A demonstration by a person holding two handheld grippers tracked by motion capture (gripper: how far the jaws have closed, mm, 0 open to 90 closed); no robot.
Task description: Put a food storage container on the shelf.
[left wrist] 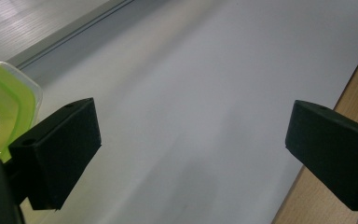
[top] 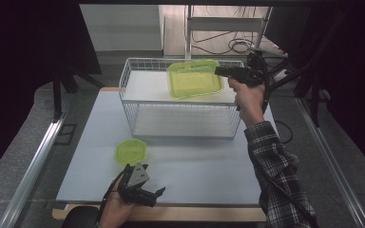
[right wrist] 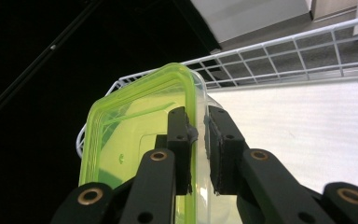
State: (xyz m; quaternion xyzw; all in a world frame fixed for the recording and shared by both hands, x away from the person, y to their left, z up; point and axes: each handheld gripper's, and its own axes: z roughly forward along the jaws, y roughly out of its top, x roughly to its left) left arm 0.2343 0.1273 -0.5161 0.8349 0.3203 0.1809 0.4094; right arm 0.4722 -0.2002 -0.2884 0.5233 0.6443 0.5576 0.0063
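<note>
Right gripper (top: pixel 220 71): held up at the far right of the wire rack, over its top shelf. In the right gripper view its point (right wrist: pixel 200 140) sits at the container's edge.
Right jaws: clenched on the rim of the green container, one jaw inside the wall, one outside.
Green container (top: pixel 194 78): rectangular, translucent green with a clear lower wall; tilted, above the right part of the top shelf. Seen close in the right gripper view (right wrist: pixel 130 135). Whether it touches the shelf, I cannot tell.
Wire rack (top: pixel 129 112): white, two-level, at the far middle of the table; white liner on each shelf. Its rim mesh shows in the right gripper view (right wrist: pixel 279 56).
Left gripper (top: pixel 145 190): low at the near edge of the table, left of centre, in the person's hand.
Left jaws: released, spread wide, nothing between them; bare table (left wrist: pixel 191 93) in the gap.
Small green lid (top: pixel 130 151): flat on the table, just beyond the left gripper, near side of the rack. Its edge shows at the left of the left gripper view (left wrist: pixel 4 102), beside one jaw.
Right sleeve (top: pixel 275 171): plaid, reaching in from the near right.
</note>
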